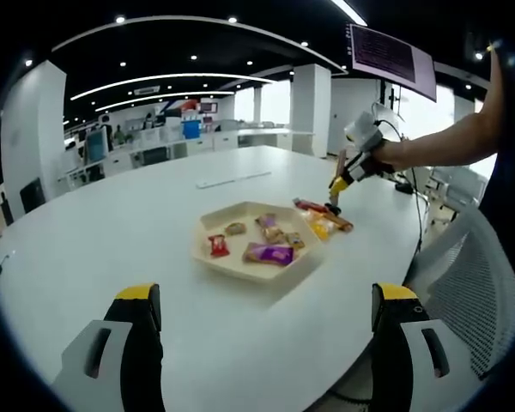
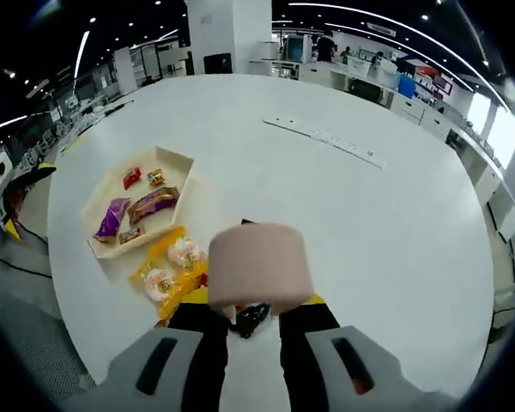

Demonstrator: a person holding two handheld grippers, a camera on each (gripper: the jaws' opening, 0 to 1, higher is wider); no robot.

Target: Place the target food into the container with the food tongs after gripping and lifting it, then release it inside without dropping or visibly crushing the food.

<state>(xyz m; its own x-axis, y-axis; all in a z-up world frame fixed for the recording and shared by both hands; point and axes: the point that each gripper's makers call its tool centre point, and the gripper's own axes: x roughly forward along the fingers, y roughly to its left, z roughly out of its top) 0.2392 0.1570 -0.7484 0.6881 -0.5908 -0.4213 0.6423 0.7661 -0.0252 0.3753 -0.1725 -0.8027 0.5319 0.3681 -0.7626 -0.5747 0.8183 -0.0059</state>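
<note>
White tabletop (image 1: 154, 223) runs wide under an open-plan office, and the cream tray (image 1: 208, 255) with its few wrapped snacks sits near the centre of the left gripper view, ahead of the left gripper (image 1: 266, 322), whose jaws stand wide apart and hold nothing. Right of the tray, a heap of yellow and orange packets (image 1: 324, 223) lies just off its far right corner, and the right gripper (image 1: 337, 187) hangs directly over that heap. In the right gripper view, its jaws are closed on a pale pinkish tong handle (image 2: 259, 268); the tong tips are hidden, so their hold is unclear. The packets lie below and left of the tongs, the tray beyond, so the carry probably runs that way.
</note>
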